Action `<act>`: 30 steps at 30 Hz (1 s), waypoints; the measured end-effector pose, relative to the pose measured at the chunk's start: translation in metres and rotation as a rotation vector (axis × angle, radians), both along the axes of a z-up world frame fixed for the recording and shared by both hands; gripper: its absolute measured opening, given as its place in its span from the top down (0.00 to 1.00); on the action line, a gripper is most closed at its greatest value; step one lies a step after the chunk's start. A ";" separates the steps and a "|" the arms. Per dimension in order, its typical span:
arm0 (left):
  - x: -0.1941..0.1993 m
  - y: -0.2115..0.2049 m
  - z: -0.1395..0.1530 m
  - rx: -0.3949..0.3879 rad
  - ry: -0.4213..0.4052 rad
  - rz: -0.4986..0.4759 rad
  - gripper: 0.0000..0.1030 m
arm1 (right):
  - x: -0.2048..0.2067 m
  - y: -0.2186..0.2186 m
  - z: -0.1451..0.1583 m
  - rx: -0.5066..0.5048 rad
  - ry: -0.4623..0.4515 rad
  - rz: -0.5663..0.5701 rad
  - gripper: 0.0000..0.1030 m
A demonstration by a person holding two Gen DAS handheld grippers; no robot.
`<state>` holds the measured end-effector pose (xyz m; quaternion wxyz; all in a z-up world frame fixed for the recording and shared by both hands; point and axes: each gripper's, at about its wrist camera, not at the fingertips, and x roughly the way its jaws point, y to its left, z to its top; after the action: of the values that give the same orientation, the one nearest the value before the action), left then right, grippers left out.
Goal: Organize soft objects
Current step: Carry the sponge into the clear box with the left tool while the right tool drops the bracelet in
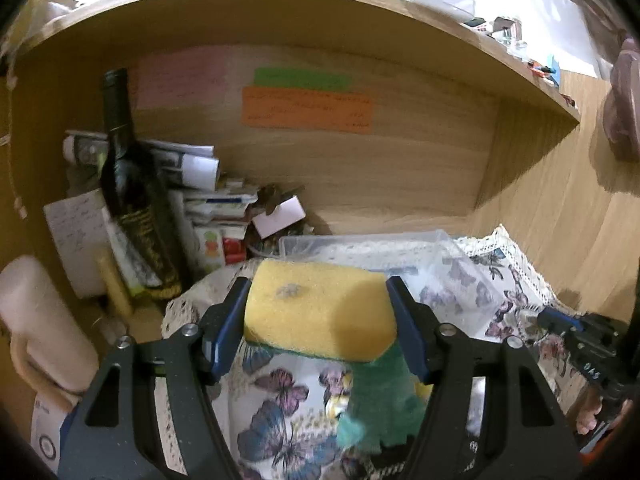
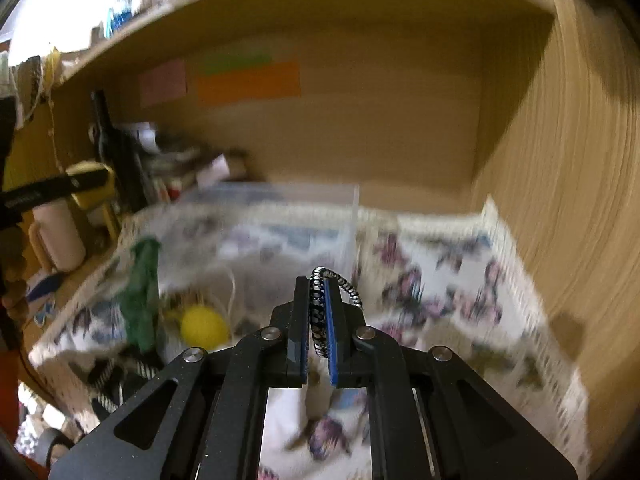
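Note:
My left gripper (image 1: 318, 312) is shut on a yellow sponge (image 1: 320, 308) with a green scouring side, held above the butterfly-print cloth (image 1: 288, 408). A green scrap (image 1: 376, 404) hangs below the sponge. A clear plastic box (image 1: 360, 246) sits just beyond it. My right gripper (image 2: 318, 312) is shut on a black-and-white braided cord (image 2: 344, 286), held over the same cloth (image 2: 440, 300). In the right wrist view a yellow ball (image 2: 202, 328), a green piece (image 2: 142, 292) and the clear box (image 2: 280, 208) lie to the left. The right gripper shows in the left wrist view (image 1: 576, 340) at the right edge.
A dark wine bottle (image 1: 128, 184), stacked papers (image 1: 192, 172), a white mug (image 1: 44, 320) and a small white box (image 1: 280, 216) crowd the shelf's back left. Coloured notes (image 1: 308, 110) are stuck to the wooden back wall. A wooden side panel (image 2: 560, 160) stands on the right.

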<state>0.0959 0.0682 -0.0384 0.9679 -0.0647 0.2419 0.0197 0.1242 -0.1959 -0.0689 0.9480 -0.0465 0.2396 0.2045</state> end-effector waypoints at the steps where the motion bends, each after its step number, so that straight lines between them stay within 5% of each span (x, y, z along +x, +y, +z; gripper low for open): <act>1: 0.005 0.001 0.002 -0.003 0.002 -0.004 0.35 | 0.002 0.002 0.006 0.004 -0.019 0.001 0.94; 7: 0.039 0.000 0.010 -0.003 0.027 -0.030 0.35 | 0.024 0.016 0.040 0.037 -0.101 0.045 0.94; 13: 0.073 -0.005 0.004 -0.008 0.091 -0.066 0.35 | 0.054 0.035 0.050 0.057 -0.085 0.115 0.94; 30: 0.148 -0.031 -0.057 0.034 0.360 -0.167 0.35 | 0.125 0.096 -0.037 -0.157 0.168 0.141 0.94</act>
<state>0.2438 0.0374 -0.0951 0.9083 -0.0236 0.4152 -0.0452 0.2492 -0.0997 -0.1061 0.9012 -0.1199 0.3297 0.2545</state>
